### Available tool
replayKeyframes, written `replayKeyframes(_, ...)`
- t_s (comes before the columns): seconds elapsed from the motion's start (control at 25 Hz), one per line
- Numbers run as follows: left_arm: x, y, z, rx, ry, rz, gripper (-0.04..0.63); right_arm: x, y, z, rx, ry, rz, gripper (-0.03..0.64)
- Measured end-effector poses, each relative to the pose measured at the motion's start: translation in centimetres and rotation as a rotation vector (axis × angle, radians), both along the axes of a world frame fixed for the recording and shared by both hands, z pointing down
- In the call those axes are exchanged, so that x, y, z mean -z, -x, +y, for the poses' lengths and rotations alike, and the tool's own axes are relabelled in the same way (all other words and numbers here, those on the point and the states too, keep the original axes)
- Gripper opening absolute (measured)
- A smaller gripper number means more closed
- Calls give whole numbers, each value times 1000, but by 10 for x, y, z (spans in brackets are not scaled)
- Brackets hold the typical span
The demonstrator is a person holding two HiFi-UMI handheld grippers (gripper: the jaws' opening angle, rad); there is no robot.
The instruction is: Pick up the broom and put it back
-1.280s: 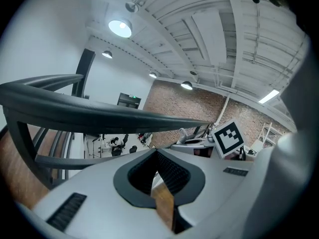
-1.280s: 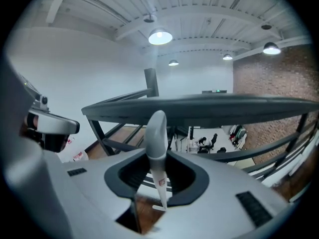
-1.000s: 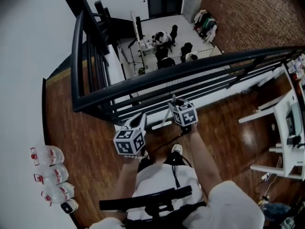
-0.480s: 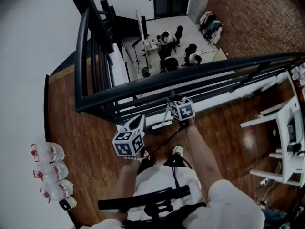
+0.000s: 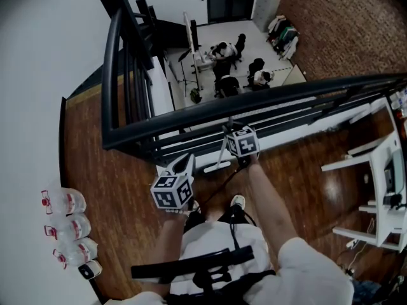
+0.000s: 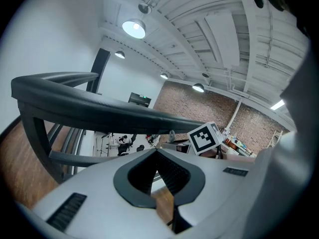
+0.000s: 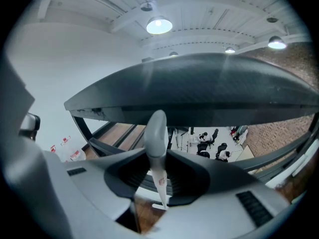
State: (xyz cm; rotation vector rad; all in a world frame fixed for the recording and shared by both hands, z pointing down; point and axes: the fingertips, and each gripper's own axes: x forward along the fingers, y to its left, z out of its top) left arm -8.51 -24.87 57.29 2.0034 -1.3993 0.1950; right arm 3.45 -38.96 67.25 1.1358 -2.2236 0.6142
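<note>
Since a second ago the right gripper (image 5: 230, 129) has carried the broom (image 7: 156, 128) a little closer to the railing (image 5: 267, 93), while the other hand has barely shifted.

At far left, water bottles (image 5: 65, 206) lie on the wooden floor (image 5: 121, 176), well apart from the work. Next comes the left gripper (image 5: 188, 160). Its jaws meet at the tips with nothing between them, and it hangs low beside the person's leg, clear of the broom. To its right and further forward, the right gripper's jaws are clamped on the pale handle close to its rounded top end.

The handle's long axis runs nearly upright. In the head view it slants down and slightly left from the grip to a white bar at the foot of the railing, which looks like the broom's head, though it is too small to be sure.

The top rail lies just beyond the handle, crossing it almost at right angles. Setting the broom back probably means leaning it forward onto that rail. The right hand alone is placed for this.
</note>
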Motion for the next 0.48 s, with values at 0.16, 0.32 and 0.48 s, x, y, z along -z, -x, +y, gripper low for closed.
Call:
replayKeyframes(0.16, -2, 1, 0, -2, -1, 6, -12, 1, -2, 0, -18, -14, -5, 148)
replayKeyframes(0.32, -6, 5, 0, -14, 2, 21, -12, 9, -7, 7, -43, -25, -14, 188)
replayKeyframes(0.48, -9, 11, 1, -45, -1, 40, -12, 26, -21, 30, -98, -47, -17, 215)
